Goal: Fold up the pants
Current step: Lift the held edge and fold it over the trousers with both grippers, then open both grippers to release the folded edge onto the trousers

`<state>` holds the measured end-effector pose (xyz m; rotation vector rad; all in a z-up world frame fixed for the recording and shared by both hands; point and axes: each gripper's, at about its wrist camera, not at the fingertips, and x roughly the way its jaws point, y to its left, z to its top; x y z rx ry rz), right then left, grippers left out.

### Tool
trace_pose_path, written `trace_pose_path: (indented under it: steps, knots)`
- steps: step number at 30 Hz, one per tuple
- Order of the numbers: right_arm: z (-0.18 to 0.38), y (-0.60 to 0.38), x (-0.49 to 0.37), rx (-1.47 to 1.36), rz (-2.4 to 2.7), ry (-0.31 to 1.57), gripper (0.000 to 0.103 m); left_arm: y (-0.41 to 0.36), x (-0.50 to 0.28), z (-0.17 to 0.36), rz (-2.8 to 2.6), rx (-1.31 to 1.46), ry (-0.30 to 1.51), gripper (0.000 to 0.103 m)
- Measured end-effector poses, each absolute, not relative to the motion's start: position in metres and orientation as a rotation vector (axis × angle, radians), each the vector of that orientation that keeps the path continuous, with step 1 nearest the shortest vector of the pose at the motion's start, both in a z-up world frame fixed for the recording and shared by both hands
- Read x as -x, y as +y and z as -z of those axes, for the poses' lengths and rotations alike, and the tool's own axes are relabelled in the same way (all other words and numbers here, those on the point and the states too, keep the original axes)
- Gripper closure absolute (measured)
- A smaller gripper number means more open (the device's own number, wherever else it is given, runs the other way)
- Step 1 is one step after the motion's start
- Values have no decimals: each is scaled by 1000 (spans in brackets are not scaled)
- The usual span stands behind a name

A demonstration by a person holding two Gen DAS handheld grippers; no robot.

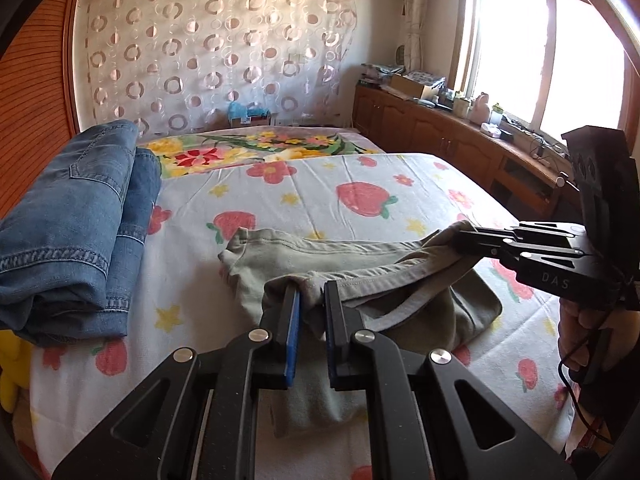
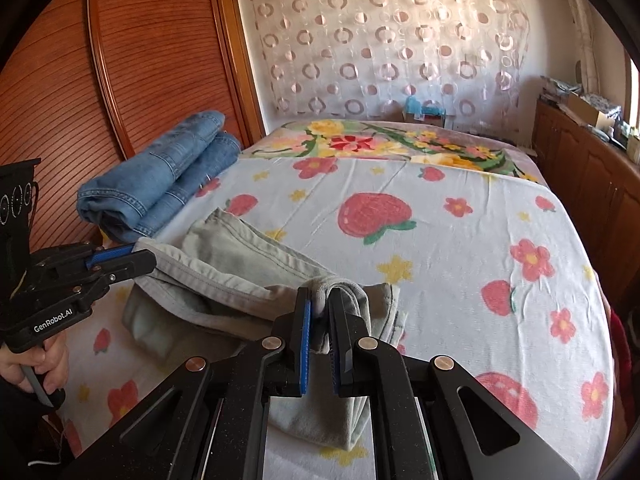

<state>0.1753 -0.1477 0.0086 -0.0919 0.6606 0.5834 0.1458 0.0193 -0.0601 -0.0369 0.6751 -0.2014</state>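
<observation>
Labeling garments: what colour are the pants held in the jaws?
Pale grey-green pants, plain, no pattern; clearest in the right wrist view.

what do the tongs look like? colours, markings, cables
Both are matte black linkage frames with silver pivot pins and blue pads. The left tongs carry white "GenRobot.AI" lettering; the right tongs read "DAS", with a black cable hanging beside the handle.

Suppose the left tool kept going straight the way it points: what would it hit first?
The left tool is already clamped on the grey-green pants, so more of their fabric comes first. Beyond that lies the strawberry-print sheet on the bed; depth is uncertain.
</observation>
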Motion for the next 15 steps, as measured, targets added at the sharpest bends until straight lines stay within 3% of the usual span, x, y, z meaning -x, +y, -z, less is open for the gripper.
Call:
trace_pose_path:
  steps: [8, 11, 13, 15]
  knots:
    - [-8, -141, -186, 106, -568, 664, 95, 16, -150, 60, 190, 15, 654, 89]
    - [-2, -142, -187, 107, -566, 670, 95, 18, -151, 63, 191, 22, 669, 73]
    - [-2, -142, -189, 106, -566, 674, 95, 19, -150, 65, 204, 22, 682, 51]
    - [-1, -142, -189, 106, -567, 674, 95, 19, -146, 67, 221, 26, 688, 42]
